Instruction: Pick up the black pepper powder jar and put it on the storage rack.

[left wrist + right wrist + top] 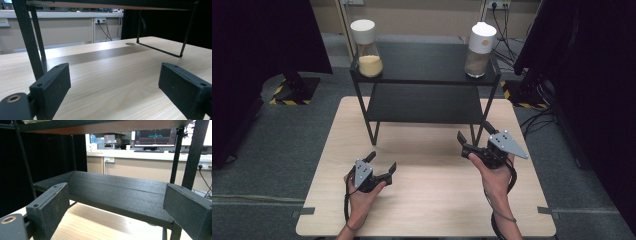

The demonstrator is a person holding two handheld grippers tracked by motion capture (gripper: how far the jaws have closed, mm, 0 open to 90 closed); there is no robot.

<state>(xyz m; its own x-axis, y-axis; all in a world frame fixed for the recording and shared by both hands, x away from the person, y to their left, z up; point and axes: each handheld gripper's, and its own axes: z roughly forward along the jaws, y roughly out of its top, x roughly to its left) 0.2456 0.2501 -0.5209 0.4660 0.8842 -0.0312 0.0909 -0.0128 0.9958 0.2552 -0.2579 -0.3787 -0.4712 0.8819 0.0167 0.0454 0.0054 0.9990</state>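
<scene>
Both tools open and empty, left tool (381, 166) and right tool (468, 146) low-centre over worktop (422, 200); nearest black shelf rack (424, 102), upper-centre, likely stiff, light; grip a leg.

Black two-tier shelf (424, 102) stands upright at the table's far edge, nearest both grippers
</scene>
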